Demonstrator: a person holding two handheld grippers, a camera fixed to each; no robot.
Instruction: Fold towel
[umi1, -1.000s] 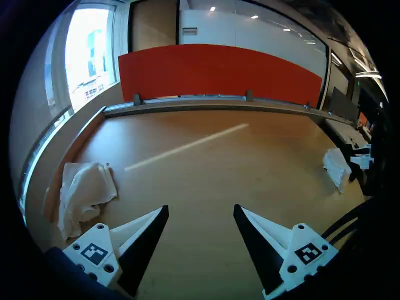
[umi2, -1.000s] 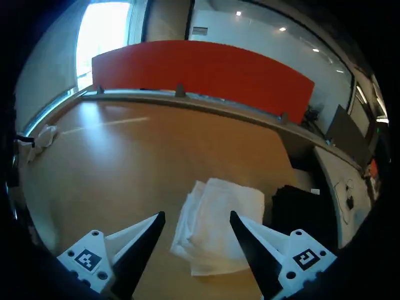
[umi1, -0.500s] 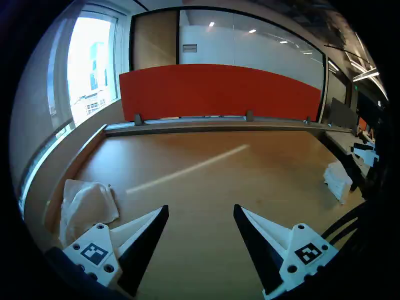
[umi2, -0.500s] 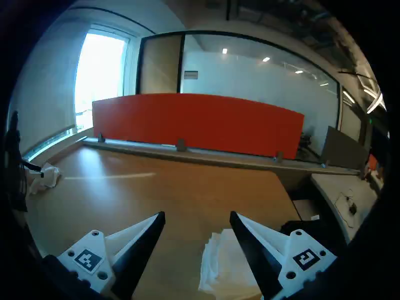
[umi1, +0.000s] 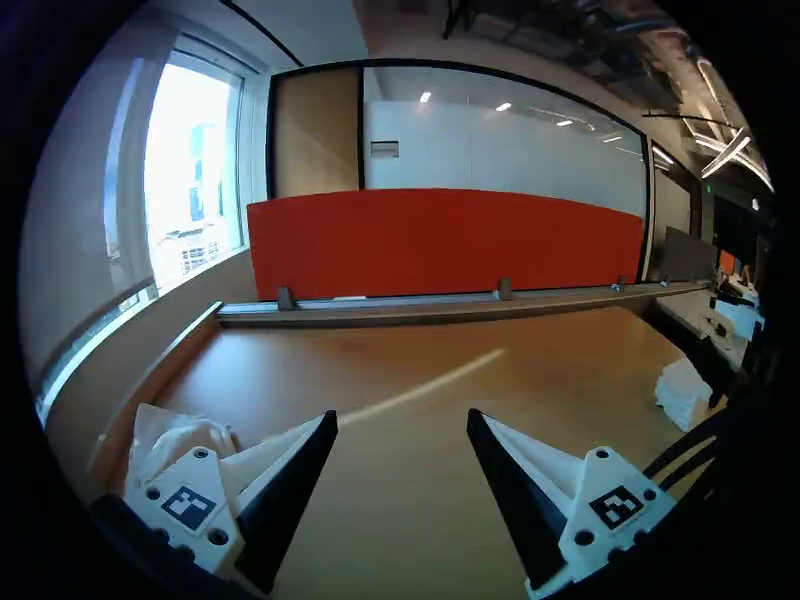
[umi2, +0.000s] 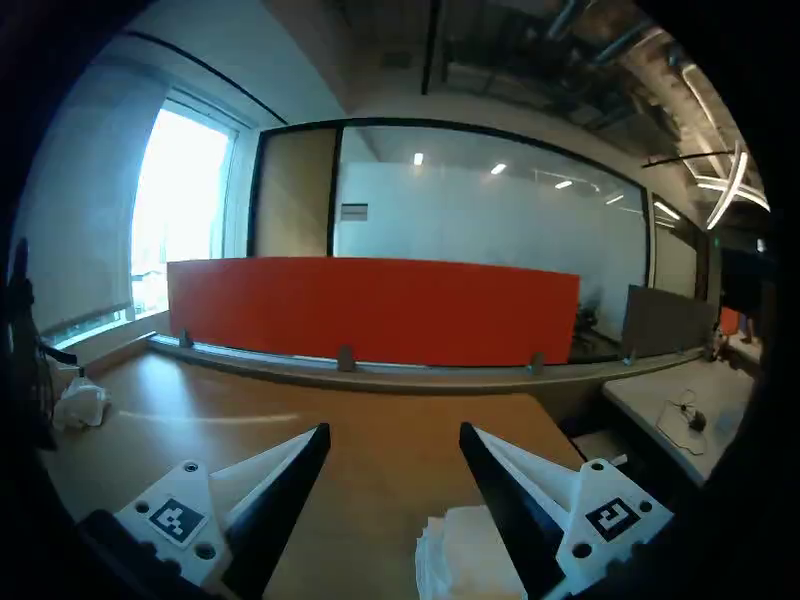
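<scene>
1. One folded towel (umi2: 458, 552): white, stacked in flat layers, laid on the wooden surface (umi2: 380, 440). It is seen low in the right gripper view, below the gap of the right tongs (umi2: 394, 430). Layered edges are shown along its left side.
2. One crumpled towel (umi1: 172, 442): white, bunched in loose folds, set at the left edge of the surface, just beside the left finger of the left tongs (umi1: 400, 415).
3. The left tongs are held with jaws apart; nothing is gripped, and bare surface is seen through the gap.
4. The right tongs are held with jaws apart; nothing is gripped.
5. Hidden or cut off: the lower part of the folded towel is lost at the edge of the right gripper view, and its right side is covered by the right finger. The lower part of the crumpled towel is covered by the left finger.
6. Hard to make out: whether the folded towel is touched by the right tongs cannot be told.
7. One red partition (umi1: 445, 240), stood along the far edge of the surface.
</scene>
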